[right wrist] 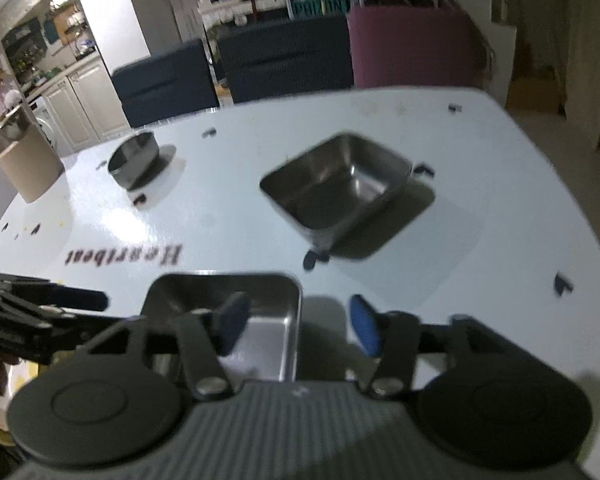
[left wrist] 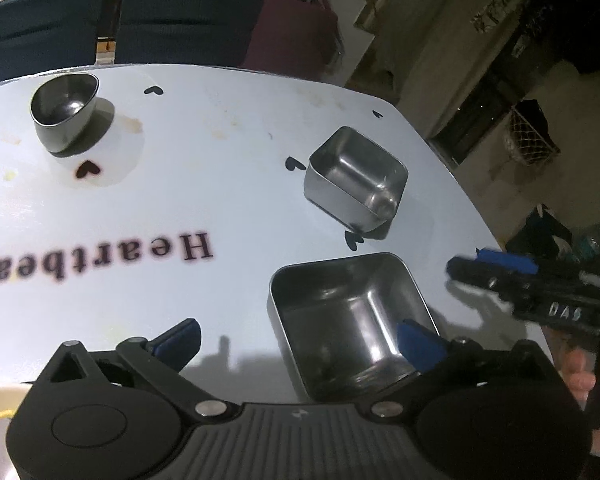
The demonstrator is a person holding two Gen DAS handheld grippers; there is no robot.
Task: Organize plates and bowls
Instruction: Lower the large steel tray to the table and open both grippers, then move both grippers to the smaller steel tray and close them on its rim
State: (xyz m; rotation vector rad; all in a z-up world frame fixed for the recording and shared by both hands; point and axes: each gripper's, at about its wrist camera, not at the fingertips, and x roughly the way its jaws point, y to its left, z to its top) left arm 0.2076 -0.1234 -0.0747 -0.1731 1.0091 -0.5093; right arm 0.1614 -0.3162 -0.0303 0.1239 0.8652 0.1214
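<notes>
Near square steel bowl [left wrist: 350, 326] sits upright on the white table [left wrist: 236, 200], close to our edge. Left gripper [left wrist: 300, 338] spread wide, holding nothing; its right finger [left wrist: 418, 344] hangs over the bowl's inside, the other stands clear of the bowl on the tabletop side. Right gripper [right wrist: 298, 326] also spread, empty; it straddles the bowl's right wall, left finger [right wrist: 232, 324] above the inside, right finger [right wrist: 364, 330] outside it. We see no pad pressing the rim. Second square bowl [left wrist: 358, 178] further back, apart from the first. Round steel bowl [left wrist: 64, 110] far left, tilted. "Heartbeat" lettering [left wrist: 100, 260] lies between. Dark chairs [right wrist: 288, 60] beyond the table.
</notes>
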